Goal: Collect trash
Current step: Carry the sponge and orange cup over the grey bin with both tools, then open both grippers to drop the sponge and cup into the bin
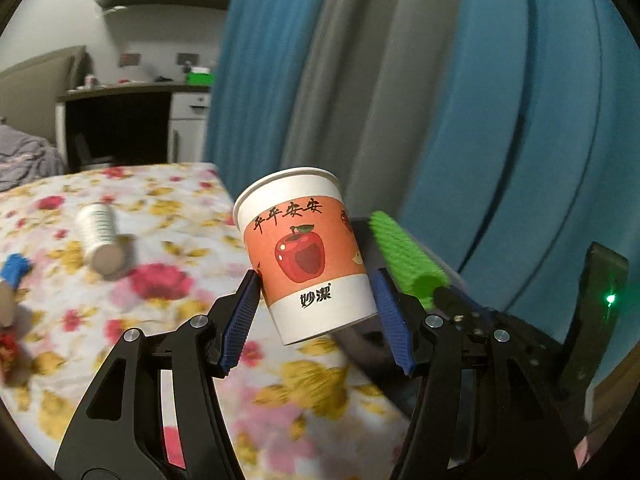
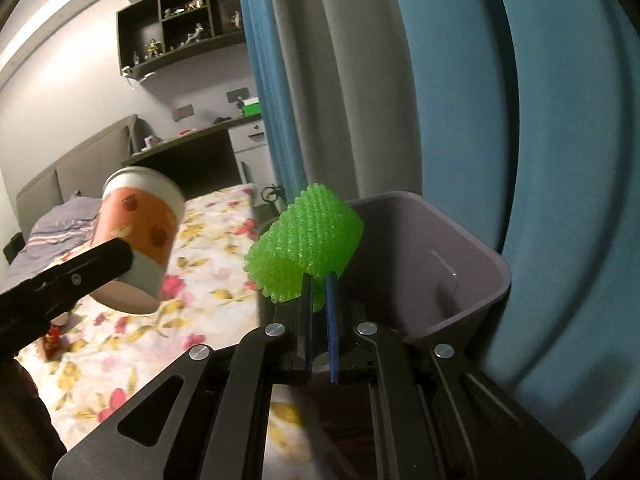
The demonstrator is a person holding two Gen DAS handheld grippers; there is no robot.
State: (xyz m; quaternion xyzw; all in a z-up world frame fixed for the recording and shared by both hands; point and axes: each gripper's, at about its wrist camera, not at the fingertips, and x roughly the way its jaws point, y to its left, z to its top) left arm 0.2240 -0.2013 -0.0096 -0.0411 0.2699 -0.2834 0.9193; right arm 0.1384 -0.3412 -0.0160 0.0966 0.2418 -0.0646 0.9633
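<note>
My left gripper (image 1: 316, 284) is shut on a paper cup (image 1: 308, 256) with a red apple print and holds it upright in the air past the bed's corner. The cup also shows in the right wrist view (image 2: 138, 236), at the left. My right gripper (image 2: 319, 280) is shut on a green foam net sleeve (image 2: 304, 236) and holds it over the near rim of a grey trash bin (image 2: 460, 264). The sleeve shows in the left wrist view (image 1: 404, 258), just right of the cup.
A bed with a floral sheet (image 1: 160, 280) carries a white cylindrical container (image 1: 100, 236) lying on its side and a blue item (image 1: 16, 268) at the left edge. Blue and grey curtains (image 1: 440, 100) hang behind. A desk (image 1: 132, 92) stands at the far wall.
</note>
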